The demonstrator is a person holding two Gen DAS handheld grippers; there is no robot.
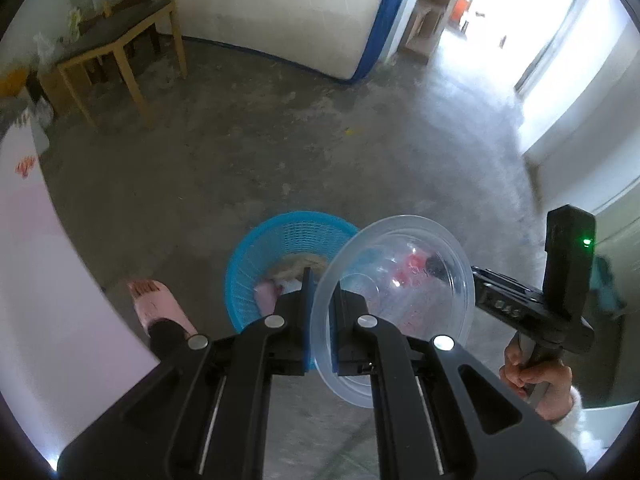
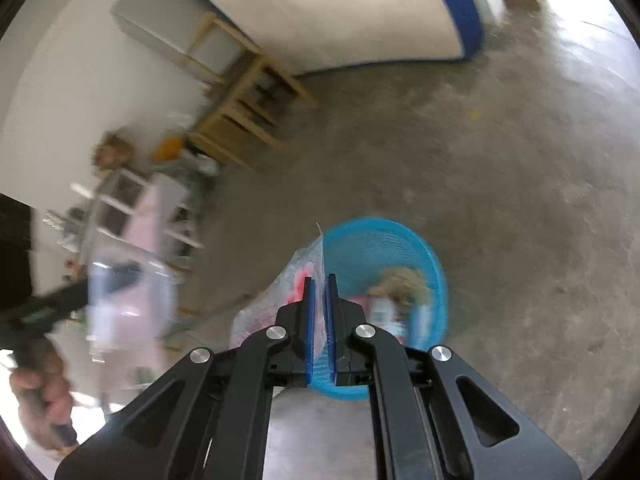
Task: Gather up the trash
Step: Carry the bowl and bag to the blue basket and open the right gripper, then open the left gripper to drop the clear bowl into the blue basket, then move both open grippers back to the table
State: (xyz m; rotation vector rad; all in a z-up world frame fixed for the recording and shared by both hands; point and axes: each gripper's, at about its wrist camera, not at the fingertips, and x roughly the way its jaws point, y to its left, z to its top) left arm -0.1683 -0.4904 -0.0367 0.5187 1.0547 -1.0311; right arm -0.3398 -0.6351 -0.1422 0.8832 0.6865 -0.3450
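My left gripper [image 1: 322, 280] is shut on the rim of a clear plastic bowl [image 1: 404, 280], which tilts above the right edge of a blue mesh basket [image 1: 280, 240] on the concrete floor. The basket holds pink paper and tan crumpled scraps. In the right wrist view my right gripper [image 2: 320, 280] is shut on a thin clear wrapper with red print [image 2: 280, 300], held over the left rim of the blue basket [image 2: 400, 248]. The bowl [image 2: 128, 300] shows blurred at the left, and a hand [image 2: 40, 396] grips the left tool.
A foot in a pink slipper [image 1: 156, 304] stands left of the basket. A wooden table with a dark top [image 1: 116, 36] is at the far left, near a white wall with a blue edge [image 1: 384, 20]. A bright doorway [image 1: 520, 20] lies far right.
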